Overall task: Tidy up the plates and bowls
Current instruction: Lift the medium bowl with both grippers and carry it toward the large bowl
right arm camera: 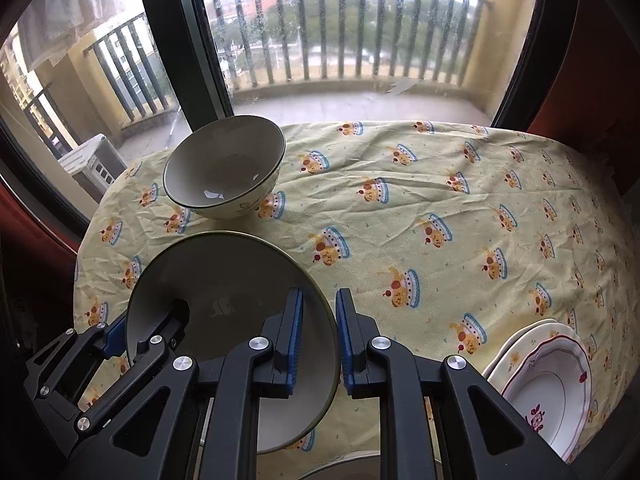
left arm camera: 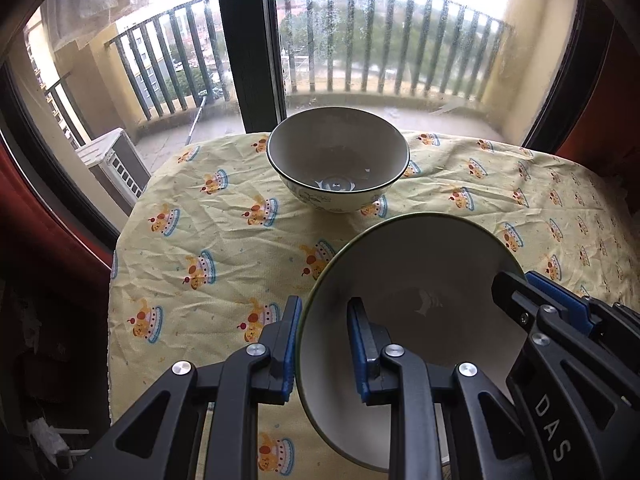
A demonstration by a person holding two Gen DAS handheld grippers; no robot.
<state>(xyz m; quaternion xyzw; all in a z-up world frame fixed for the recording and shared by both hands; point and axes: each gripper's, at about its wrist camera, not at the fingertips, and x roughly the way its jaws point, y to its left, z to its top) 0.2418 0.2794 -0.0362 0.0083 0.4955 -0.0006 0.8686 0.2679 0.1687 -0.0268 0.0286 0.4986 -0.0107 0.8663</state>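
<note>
A white bowl with a dark rim (left arm camera: pixel 416 320) (right arm camera: pixel 224 312) is held between both grippers, near the table's front. My left gripper (left arm camera: pixel 324 344) is shut on its left rim, one finger inside, one outside. My right gripper (right arm camera: pixel 319 340) is shut on its right rim the same way; it also shows in the left wrist view (left arm camera: pixel 536 300). A second white bowl with a floral outside (left arm camera: pixel 338 160) (right arm camera: pixel 224 168) stands upright on the yellow tablecloth (left arm camera: pixel 224 248) (right arm camera: pixel 440 208) at the far side, apart from the held bowl.
Stacked white plates with a red pattern (right arm camera: pixel 548 384) lie at the table's front right edge. Another rim (right arm camera: pixel 344 468) shows at the bottom edge. A window with a dark frame (left arm camera: pixel 248 48) stands just behind the table. Red curtains hang at both sides.
</note>
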